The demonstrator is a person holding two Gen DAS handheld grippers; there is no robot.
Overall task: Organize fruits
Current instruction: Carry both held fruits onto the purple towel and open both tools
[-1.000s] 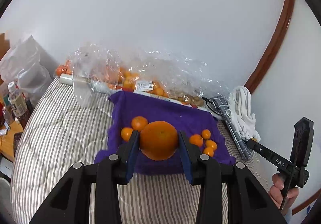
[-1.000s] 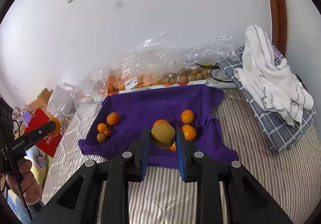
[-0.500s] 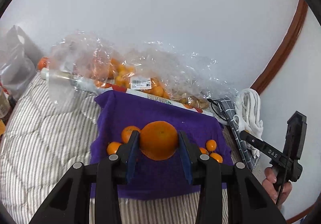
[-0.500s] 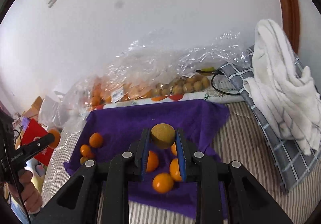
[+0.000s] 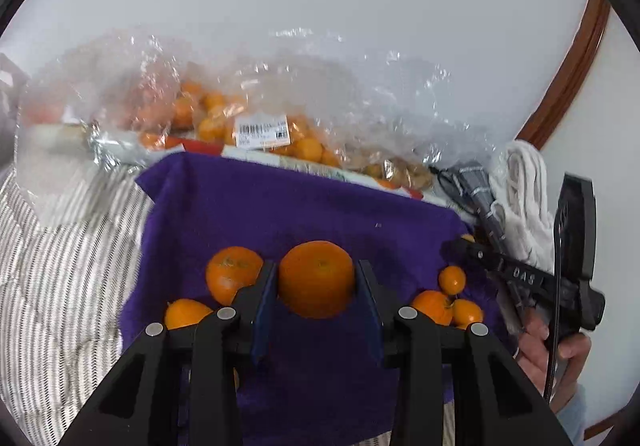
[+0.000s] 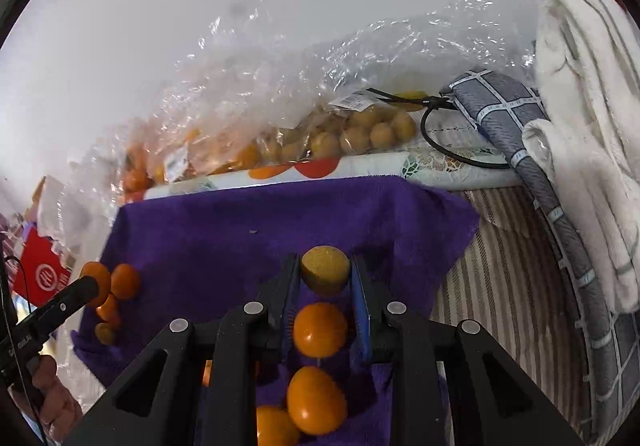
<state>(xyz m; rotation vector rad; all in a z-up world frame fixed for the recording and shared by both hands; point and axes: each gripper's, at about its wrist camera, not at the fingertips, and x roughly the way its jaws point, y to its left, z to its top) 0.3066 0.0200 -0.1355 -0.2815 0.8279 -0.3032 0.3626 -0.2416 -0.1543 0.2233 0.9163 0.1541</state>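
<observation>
The left gripper (image 5: pixel 316 288) has its fingers (image 5: pixel 262 302) closed part way on a large orange (image 5: pixel 316 278), both blue pads pressing its sides and holding it above the purple towel (image 5: pixel 280 214). Just left of it on the towel lie a mid-sized orange (image 5: pixel 230 278) and a smaller one (image 5: pixel 185 313) nearer the camera; to the right sits a small cluster of mandarins (image 5: pixel 444 302).

The right gripper (image 6: pixel 325 282) has its fingers (image 6: pixel 362 310) drawn in narrowly on a small yellowish-brown fruit (image 6: pixel 325 270), gripped at the fingertips over the same purple towel (image 6: pixel 240 230). Beneath the fingers, on the towel, lie three mandarins (image 6: pixel 320 330) in a line toward the camera. At the towel's left edge sits another little group of oranges (image 6: pixel 124 282), partly hidden by the other gripper's finger.

Beyond the towel, against the white wall, clear plastic bags (image 6: pixel 280 106) hold more oranges and brownish fruits. The towel is spread on a striped bedcover (image 5: pixel 60 246). To the right lie a grey checked cloth (image 6: pixel 540 174) and a white towel (image 6: pixel 588 86). A hand (image 5: pixel 556 350) grips the right tool's handle.
</observation>
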